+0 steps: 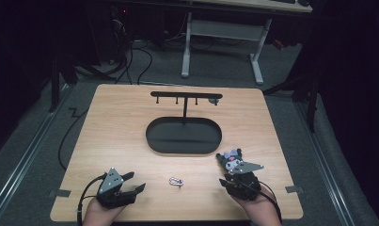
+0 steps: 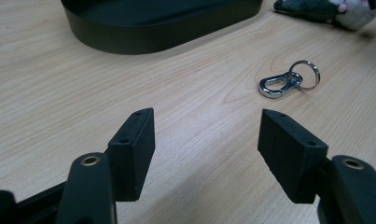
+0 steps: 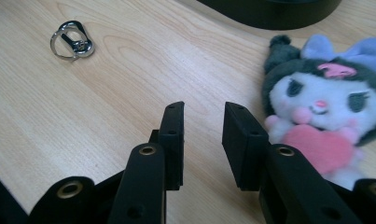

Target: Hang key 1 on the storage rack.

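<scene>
While both tools rest low near the 6 o'clock edge of the wooden bench [image 1: 130,117], nothing is gripped yet, so the work looks to be at its very start. The left hand-held gripper [image 1: 133,182] sits at about 7 o'clock with its jaws spread wide and empty; in the left gripper view its two black pads frame bare wood. The right hand-held gripper [image 1: 234,181] sits at about 5 o'clock, its jaws parted by a narrow gap and holding nothing. A small metal key ring with a clasp [image 1: 176,181] lies flat on the bench between the two tools, well apart from each. A plush toy [image 1: 230,160] with a white face, dark hood, purple bow and pink heart lies just beside the right tool, toward 12 o'clock from it; in the right gripper view it sits at 2 o'clock of the jaws, not between them. At the centre of the bench stands a black oval tray [image 1: 183,136], and from its far rim rises a hanger bar [image 1: 186,94] with small pegs. The likely next move is a reach: one tool must slide forward, centre its jaws over the ring or the toy, and close.
</scene>
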A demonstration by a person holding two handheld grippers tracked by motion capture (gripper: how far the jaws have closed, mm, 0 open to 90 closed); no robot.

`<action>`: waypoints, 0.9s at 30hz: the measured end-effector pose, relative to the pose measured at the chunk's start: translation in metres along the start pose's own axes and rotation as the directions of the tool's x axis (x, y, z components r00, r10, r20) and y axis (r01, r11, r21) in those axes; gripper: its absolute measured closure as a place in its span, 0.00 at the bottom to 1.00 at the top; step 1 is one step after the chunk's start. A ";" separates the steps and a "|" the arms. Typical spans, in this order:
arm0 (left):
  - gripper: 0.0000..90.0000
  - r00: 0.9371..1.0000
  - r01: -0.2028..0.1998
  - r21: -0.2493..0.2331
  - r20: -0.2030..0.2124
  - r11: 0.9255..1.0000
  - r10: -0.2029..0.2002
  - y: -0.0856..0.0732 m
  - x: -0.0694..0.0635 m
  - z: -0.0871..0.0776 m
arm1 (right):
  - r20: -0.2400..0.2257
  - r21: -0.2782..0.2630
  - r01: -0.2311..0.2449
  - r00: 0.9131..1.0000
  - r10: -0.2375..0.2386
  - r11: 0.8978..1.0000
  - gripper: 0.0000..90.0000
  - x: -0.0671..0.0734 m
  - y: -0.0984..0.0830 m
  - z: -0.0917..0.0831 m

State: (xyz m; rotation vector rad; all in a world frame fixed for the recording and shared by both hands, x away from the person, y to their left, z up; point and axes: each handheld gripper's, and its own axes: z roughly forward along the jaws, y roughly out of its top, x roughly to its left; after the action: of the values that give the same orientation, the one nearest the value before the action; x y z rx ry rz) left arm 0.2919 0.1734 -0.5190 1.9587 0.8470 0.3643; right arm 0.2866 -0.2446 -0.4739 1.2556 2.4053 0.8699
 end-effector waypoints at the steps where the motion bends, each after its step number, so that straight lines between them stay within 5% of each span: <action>1: 0.41 1.000 -0.003 -0.001 -0.003 1.000 0.003 0.000 0.000 0.000 | 0.003 0.012 -0.001 1.000 0.001 1.000 0.77 0.000 0.003 -0.003; 13: 0.41 1.000 -0.003 -0.004 -0.003 1.000 0.003 0.000 0.002 -0.003 | 0.034 0.167 0.055 0.998 -0.061 0.985 0.74 -0.008 0.028 -0.018; 27: 0.41 1.000 -0.009 0.004 0.011 1.000 0.009 -0.001 0.001 -0.003 | 0.050 0.308 0.066 0.995 -0.085 0.949 0.66 -0.017 0.039 -0.020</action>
State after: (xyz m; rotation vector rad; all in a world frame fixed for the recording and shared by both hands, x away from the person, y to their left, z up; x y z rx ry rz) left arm 0.2905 0.1757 -0.5181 1.9670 0.8328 0.3575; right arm 0.3115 -0.2485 -0.4341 1.2614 2.5895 0.4383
